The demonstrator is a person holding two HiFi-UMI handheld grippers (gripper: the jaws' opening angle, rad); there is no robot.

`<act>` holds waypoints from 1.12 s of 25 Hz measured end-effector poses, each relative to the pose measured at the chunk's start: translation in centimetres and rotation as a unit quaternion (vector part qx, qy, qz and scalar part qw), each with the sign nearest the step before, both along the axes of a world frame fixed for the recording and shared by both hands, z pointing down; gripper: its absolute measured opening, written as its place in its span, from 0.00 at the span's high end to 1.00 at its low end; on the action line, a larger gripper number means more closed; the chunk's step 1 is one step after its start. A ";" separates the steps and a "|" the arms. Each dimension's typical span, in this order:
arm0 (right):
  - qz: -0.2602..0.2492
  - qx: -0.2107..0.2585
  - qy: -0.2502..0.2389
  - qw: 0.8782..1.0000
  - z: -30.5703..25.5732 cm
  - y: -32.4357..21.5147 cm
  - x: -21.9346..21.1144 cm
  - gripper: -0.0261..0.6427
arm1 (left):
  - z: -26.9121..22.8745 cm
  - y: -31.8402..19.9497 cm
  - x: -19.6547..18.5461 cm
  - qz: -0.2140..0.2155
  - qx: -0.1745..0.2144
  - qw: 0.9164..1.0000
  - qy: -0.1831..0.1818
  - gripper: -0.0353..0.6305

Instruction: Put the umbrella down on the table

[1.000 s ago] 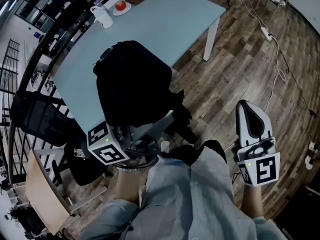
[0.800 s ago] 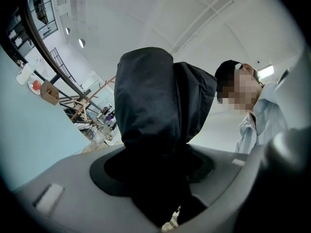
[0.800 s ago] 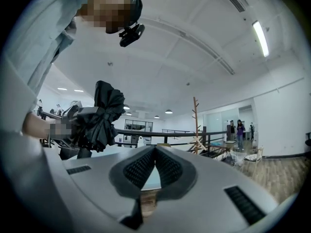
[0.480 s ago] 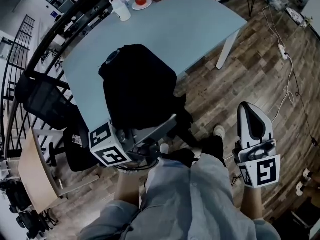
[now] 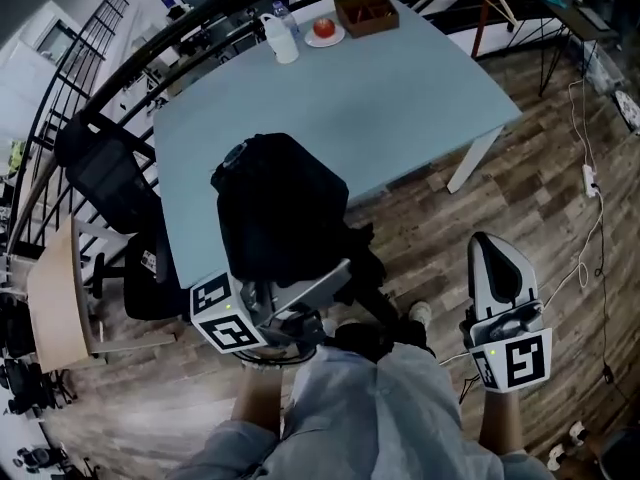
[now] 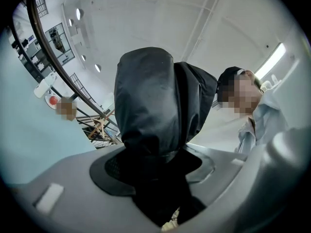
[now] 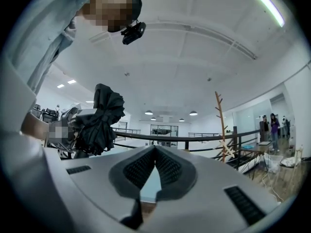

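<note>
**Umbrella gripped upright over the near edge of the table**

The left gripper (image 5: 325,280) is clamped on the lower part of the folded black umbrella (image 5: 280,208); its jaws stand wide only because the bundle fills them. From the jaws the umbrella goes up and a little away, so its long axis looks more upright than flat, and in the head view its bundle covers the near edge of the table (image 5: 400,108), close to the near left corner. The right gripper (image 5: 500,273) holds nothing, its jaws pressed together at the tips, and it hangs over the floor, well apart from the table's near edge.

I judge that the left hand must carry the umbrella inward over the top and tip its axis down flat. There is much bare room in the middle. The cup (image 5: 283,40), the plate (image 5: 325,32) and the brown box (image 5: 365,10) stand at the far edge, and a black chair (image 5: 110,163) is beside the left edge.
</note>
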State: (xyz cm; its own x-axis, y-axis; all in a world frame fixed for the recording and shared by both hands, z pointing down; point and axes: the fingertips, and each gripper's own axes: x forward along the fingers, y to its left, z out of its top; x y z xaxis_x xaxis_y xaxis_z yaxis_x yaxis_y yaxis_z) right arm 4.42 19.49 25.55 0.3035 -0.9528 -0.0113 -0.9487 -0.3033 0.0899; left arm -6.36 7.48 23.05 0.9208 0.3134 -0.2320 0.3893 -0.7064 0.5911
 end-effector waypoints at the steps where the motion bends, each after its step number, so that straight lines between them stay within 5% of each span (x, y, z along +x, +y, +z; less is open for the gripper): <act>1: -0.009 0.001 0.001 1.000 -0.1 0.0 0.7 0.96 | -0.1 0.2 0.4 -0.010 0.001 1.000 0.002 0.56; 19: -0.164 0.010 0.009 0.986 -0.1 -0.7 6.6 0.96 | -0.3 2.9 2.8 -0.176 0.015 0.984 0.008 0.56; 28: -0.204 0.003 0.006 0.979 0.7 -1.2 7.4 0.96 | 0.4 3.2 2.5 -0.222 0.015 0.975 -0.007 0.56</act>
State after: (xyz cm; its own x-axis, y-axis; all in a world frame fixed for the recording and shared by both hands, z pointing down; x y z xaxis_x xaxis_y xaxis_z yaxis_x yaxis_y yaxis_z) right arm 11.81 18.27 26.28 -0.1020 -0.9946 -0.0175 -0.9898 0.0998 0.1014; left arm -3.82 10.69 23.49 0.9704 -0.1107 -0.2146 0.0329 -0.8199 0.5715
